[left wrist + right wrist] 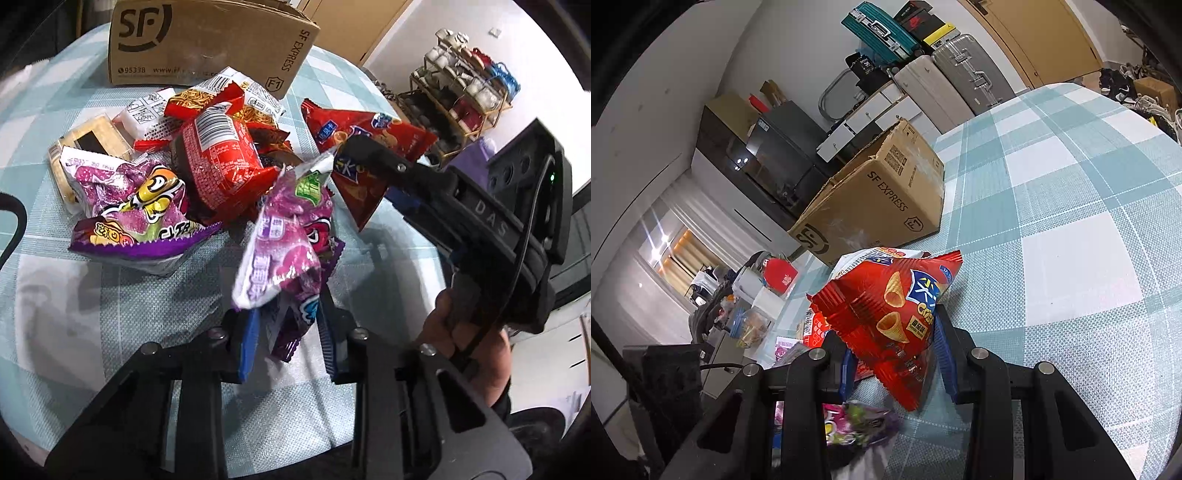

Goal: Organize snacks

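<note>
My left gripper [288,312] is shut on the lower end of a purple snack packet [288,229], which stands up between the blue pads [246,343], just right of the snack pile [192,155] on the checked tablecloth [92,295]. My right gripper [894,354] is shut on a red bag of cone crisps [894,302] and holds it above the cloth [1071,221]. In the left wrist view that right gripper [369,173] comes in from the right with the red bag [373,133], held by a person's hand [443,325].
An open SF Express cardboard box [207,40] [879,199] stands on the table behind the pile. A shoe rack [461,92] is off the table's far right. Suitcases [945,85] and a dark cabinet [768,155] line the wall beyond the box.
</note>
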{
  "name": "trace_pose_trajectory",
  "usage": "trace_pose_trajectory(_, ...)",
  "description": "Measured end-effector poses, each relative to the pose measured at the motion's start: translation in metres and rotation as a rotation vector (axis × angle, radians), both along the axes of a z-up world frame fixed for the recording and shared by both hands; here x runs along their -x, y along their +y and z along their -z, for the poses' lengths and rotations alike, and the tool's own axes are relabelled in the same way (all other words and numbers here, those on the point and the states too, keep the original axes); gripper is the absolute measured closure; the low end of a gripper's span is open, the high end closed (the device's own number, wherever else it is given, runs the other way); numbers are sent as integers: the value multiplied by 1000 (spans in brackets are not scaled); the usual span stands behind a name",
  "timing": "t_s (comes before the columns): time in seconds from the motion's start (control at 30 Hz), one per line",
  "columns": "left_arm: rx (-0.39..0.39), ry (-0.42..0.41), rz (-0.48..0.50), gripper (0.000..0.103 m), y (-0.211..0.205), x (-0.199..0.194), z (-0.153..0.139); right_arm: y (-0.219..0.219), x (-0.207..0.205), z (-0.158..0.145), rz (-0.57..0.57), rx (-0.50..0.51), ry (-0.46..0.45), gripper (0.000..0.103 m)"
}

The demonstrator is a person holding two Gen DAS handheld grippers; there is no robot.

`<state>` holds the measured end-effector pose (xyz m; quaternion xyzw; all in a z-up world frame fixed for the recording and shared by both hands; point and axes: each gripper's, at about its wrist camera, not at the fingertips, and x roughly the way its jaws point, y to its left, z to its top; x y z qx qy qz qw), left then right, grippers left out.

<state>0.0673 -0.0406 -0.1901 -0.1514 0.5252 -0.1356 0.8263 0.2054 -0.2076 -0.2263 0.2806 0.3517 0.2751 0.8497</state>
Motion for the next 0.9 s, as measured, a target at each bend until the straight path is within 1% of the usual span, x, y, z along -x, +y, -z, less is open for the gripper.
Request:
trace_pose_trajectory(0.03, 20, -10, -4, 82, 3, 0, -1, 0, 0, 0, 0, 0, 0, 66)
trace_pose_trajectory(0.13, 64, -10, -6, 86, 13, 1, 2, 0, 0, 0, 1, -1, -1, 66)
trace_pose_trajectory(0.27, 79, -22, 14, 92, 19, 4, 1, 0, 1, -1, -1, 1, 0, 66)
trace_pose_trajectory(0.37, 67, -31, 38, 94, 14, 7, -5, 0, 1, -1, 1, 0, 0, 66)
trace_pose_trajectory(0.47, 55, -56, 54, 94, 11, 14, -11, 1, 1, -2, 1, -1, -2, 66)
trace_pose_trajectory(0.67, 52, -110, 78, 94, 18, 33, -35, 1, 3, -3, 5, -2, -11, 66)
trace_pose_trajectory(0.77, 51, -146, 78, 94, 23, 42, -55, 3, 7, -6, 1, 13, -25, 66)
trace_pose_trajectory(0.9, 60, -201, 61, 94, 41, 47, -85, 3, 13, -8, 14, 24, -34, 66)
